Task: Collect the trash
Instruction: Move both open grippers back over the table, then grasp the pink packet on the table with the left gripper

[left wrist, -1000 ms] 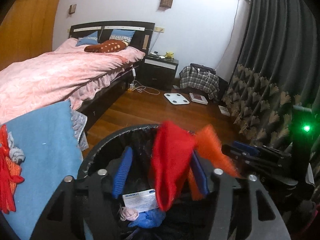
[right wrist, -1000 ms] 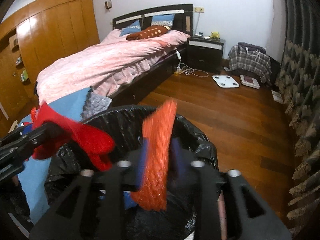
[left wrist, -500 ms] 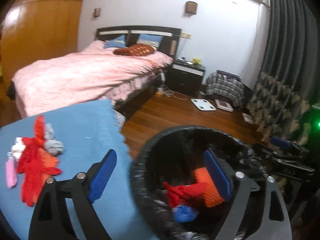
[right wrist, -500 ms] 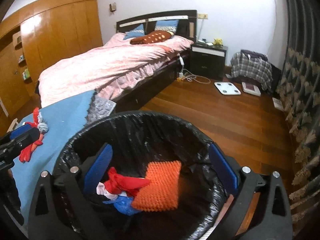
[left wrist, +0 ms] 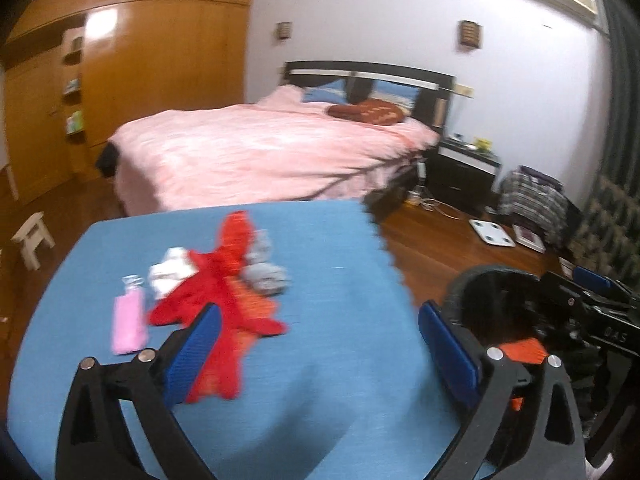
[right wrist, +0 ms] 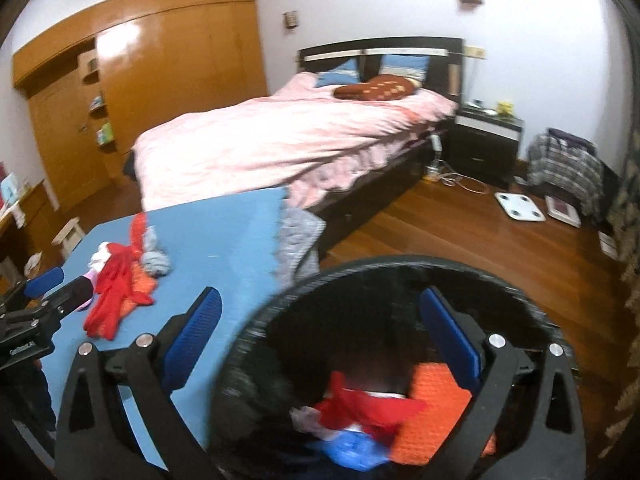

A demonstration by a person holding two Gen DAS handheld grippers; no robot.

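Observation:
A black-lined trash bin (right wrist: pixel 400 272) holds a red cloth (right wrist: pixel 360 408), an orange mesh piece (right wrist: pixel 432 412) and blue scraps. My right gripper (right wrist: pixel 320 336) is open and empty above the bin. My left gripper (left wrist: pixel 316 344) is open and empty over the blue table (left wrist: pixel 328 360). A pile of trash lies on the table: red mesh (left wrist: pixel 224 292), a grey wad (left wrist: pixel 266 276), a white scrap (left wrist: pixel 170 270) and a pink piece (left wrist: pixel 128 324). The bin also shows at the right of the left wrist view (left wrist: pixel 492 284).
A bed with a pink cover (left wrist: pixel 272 152) stands beyond the table. Wooden floor (right wrist: pixel 460 232) with a white scale (right wrist: pixel 520 206), a nightstand (right wrist: pixel 488 148) and a plaid bag (right wrist: pixel 564 168) lies to the right. A wooden wardrobe (left wrist: pixel 140 64) is at the left.
Both grippers opened and dropped the red cloth and orange mesh into the bin. My left gripper then swung left over the table toward the trash pile.

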